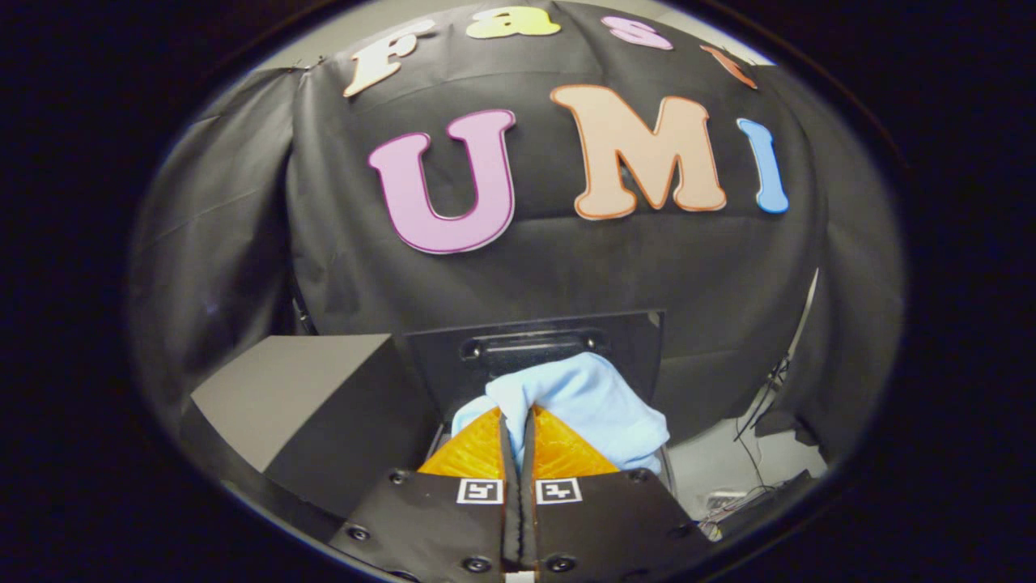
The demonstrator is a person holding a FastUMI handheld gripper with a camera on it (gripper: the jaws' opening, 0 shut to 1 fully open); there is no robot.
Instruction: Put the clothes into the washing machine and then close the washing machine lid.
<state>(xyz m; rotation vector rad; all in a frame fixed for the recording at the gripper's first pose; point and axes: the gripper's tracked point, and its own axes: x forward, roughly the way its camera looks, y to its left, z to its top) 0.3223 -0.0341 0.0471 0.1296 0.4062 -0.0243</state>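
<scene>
A light blue garment [595, 405] is bunched up at the tips of my gripper [516, 417] and drapes to the right of them. The two orange fingers [473, 453] are pressed together with a fold of the cloth pinched between them. Just beyond the cloth the dark washing machine lid [558, 340] stands raised upright, its handle recess facing me. The cloth and my fingers hide the machine's opening below.
A grey box-shaped top [299, 389] sits to the left of the fingers, beside the machine. To the right lies a pale floor [720, 470] with loose cables [757, 421]. The booth's black cloth wall hangs close behind the lid.
</scene>
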